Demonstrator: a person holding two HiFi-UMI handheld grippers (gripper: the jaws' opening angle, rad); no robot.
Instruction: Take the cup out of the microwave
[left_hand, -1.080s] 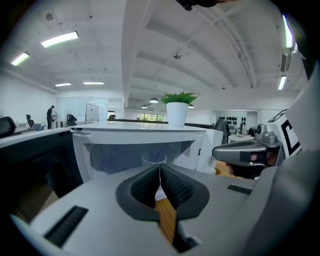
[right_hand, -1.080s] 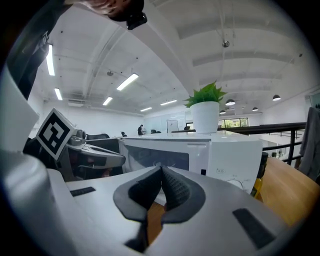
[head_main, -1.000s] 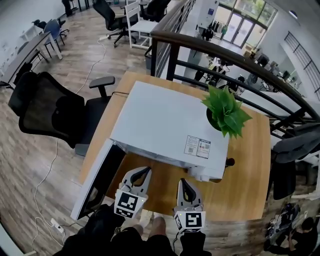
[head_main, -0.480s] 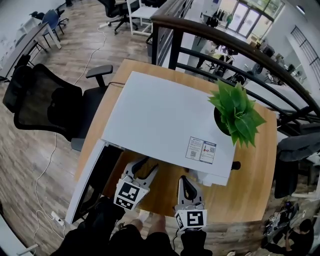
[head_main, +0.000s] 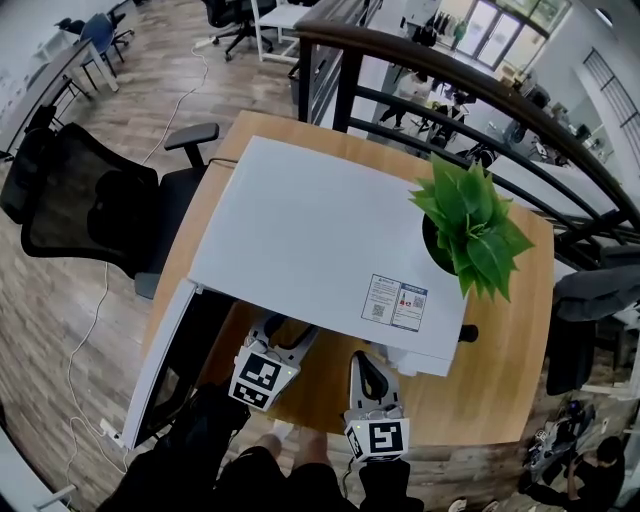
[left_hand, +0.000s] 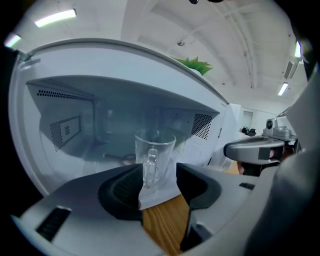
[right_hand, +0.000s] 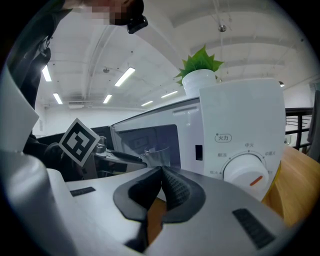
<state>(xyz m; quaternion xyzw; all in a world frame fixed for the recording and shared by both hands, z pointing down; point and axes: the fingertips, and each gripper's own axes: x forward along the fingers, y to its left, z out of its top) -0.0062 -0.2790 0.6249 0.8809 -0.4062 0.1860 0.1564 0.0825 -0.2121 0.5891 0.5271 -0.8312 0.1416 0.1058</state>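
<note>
As left gripper (left_hand: 159, 172) jaws were opening, cup (left_hand: 155, 150) stood at 12 o'clock in line with their gap, pads clear, inside microwave (head_main: 320, 240) cavity, room both sides; right gripper (right_hand: 161, 175) closed, empty

Left gripper (left_hand: 159, 176) jaws opening — glass cup (left_hand: 154, 156) beyond tips, inside open microwave (left_hand: 75, 105).

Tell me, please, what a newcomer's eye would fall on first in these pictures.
The big white microwave dominates the wooden table, its door swung open at the left. Inside its cavity stands a clear glass cup, framed by the opening jaws of the left gripper, ungripped. A bright green potted plant sits on the microwave's top, at the right.
</note>
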